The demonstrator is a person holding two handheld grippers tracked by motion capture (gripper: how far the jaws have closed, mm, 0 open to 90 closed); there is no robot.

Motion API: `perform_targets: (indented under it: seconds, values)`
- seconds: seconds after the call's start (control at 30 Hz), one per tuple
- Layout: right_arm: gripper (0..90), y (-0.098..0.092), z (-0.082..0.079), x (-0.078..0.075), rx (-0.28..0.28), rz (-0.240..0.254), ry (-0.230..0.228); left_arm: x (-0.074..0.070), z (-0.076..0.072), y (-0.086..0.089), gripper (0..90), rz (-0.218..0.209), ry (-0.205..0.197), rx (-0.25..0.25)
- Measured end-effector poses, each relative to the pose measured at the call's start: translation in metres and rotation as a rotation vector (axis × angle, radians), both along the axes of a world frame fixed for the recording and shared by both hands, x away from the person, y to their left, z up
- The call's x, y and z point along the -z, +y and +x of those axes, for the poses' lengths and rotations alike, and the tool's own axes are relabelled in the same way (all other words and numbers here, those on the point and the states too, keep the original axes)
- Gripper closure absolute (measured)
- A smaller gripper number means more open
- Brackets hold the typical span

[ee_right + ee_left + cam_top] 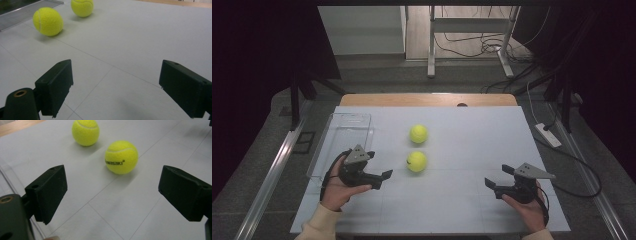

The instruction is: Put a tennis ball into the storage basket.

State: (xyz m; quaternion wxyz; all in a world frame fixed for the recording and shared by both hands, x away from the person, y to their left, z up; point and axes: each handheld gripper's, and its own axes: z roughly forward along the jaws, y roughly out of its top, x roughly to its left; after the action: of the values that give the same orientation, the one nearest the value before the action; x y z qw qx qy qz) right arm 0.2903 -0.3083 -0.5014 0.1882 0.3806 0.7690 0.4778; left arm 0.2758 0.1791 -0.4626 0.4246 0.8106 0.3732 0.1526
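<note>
Two yellow tennis balls lie on the white table top: the near ball and the far ball. The near one carries black lettering in the left gripper view. My left gripper rests at the table's left, open and empty, its jaws pointed toward the near ball a short way off. At the right, my right gripper is open too, holding nothing, with both balls well ahead of it.
A clear plastic tray sits at the table's left side, just behind my left hand. A wooden strip borders the far edge. Cables and a power strip lie on the floor to the right.
</note>
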Motion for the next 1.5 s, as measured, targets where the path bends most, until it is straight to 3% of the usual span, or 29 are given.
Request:
perform_targets:
  seconds: [0.4,1.5]
  values:
    - [12.0,0.0,0.0,0.001,0.0,-0.002,0.0,-0.008,0.009,-0.016,9.7,0.001,-0.007,0.037]
    - [12.1,0.001,0.001,0.002,0.0,-0.008,0.0,-0.008,0.034,-0.04,9.5,0.012,0.027,0.072]
